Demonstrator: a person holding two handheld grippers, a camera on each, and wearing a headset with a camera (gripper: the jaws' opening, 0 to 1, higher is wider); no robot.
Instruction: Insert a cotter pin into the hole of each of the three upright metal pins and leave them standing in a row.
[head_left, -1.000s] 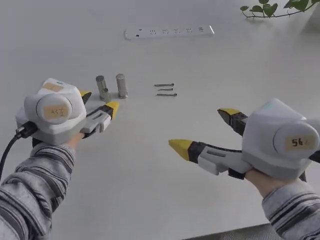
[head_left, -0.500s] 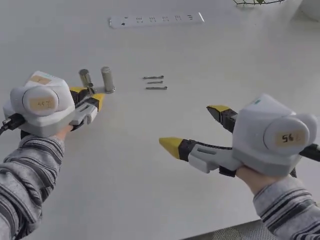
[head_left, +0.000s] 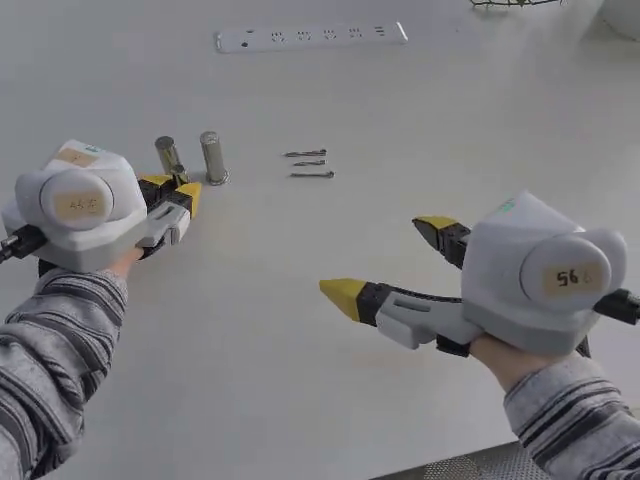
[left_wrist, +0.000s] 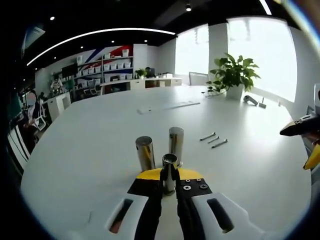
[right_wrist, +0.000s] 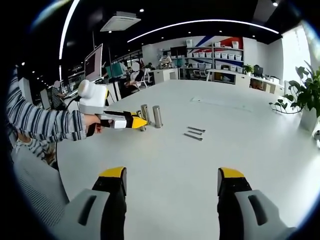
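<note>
Closing on the nearest metal pin (left_wrist: 169, 172), the left hand-held gripper (left_wrist: 169, 186) is pinching its jaws narrowly around that pin's shaft at the far left of the counter (head_left: 300, 340); whether the pin's foot is resting on the surface or lifted off it cannot be told. Two other metal pins (left_wrist: 176, 145) are standing upright just beyond it, close together. Three cotter pins (head_left: 310, 163) are lying side by side on the counter to the right of the metal pins, apart from them and untouched. The right hand-held gripper (head_left: 388, 258) is hovering over the near right of the counter with its jaws spread wide and nothing between them, well apart from the cotter pins. A power strip (head_left: 310, 37) is lying along the far edge. The step in hand is likely steadying the first metal pin so it can receive a cotter pin. Next, the right hand-held gripper will probably need to reach forward and left to the cotter pins, close on one by its head end, and line its legs up with the hole across the held pin.
</note>
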